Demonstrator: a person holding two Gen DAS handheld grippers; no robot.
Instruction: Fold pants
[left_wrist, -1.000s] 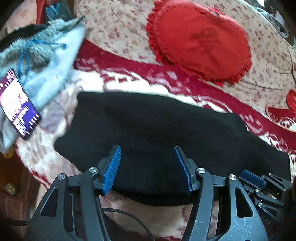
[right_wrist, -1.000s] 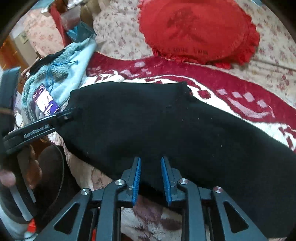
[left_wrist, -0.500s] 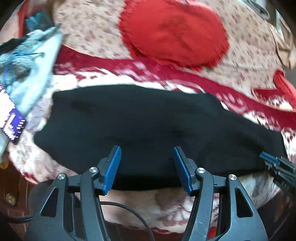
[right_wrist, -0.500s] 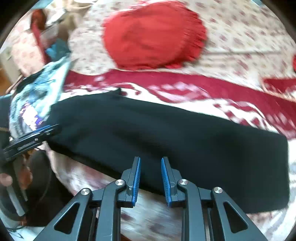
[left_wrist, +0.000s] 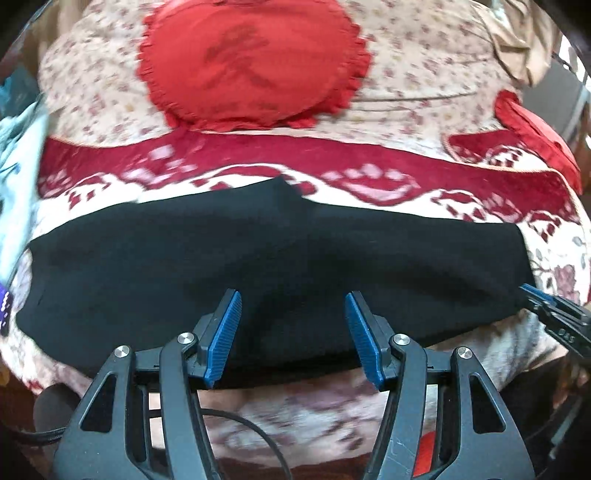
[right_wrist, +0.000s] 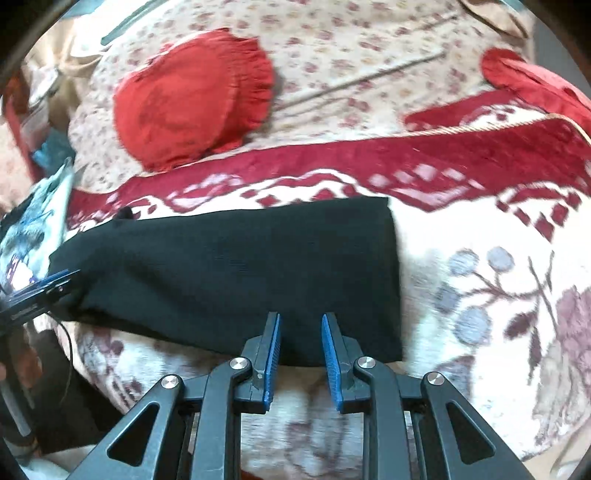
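Black pants (left_wrist: 280, 254) lie flat in a long strip across the patterned blanket, folded lengthwise. In the right wrist view the pants (right_wrist: 236, 269) end in a straight edge at right. My left gripper (left_wrist: 293, 325) is open and empty, hovering over the near edge of the pants around their middle. My right gripper (right_wrist: 301, 343) is open with a narrow gap and empty, just above the near edge close to the pants' right end. The right gripper also shows in the left wrist view (left_wrist: 554, 314) at far right; the left one shows in the right wrist view (right_wrist: 33, 291) at far left.
A round red cushion (left_wrist: 251, 62) lies behind the pants on the floral bedspread (left_wrist: 424, 74). A second red cushion (right_wrist: 535, 85) is at far right. Grey-blue clothing (right_wrist: 33, 221) lies at the left. The bed's front edge (left_wrist: 295, 417) drops off under the grippers.
Both grippers have moved right along the pants' near edge. The right gripper went from mid-pants to near the right end. Neither has taken hold of anything.
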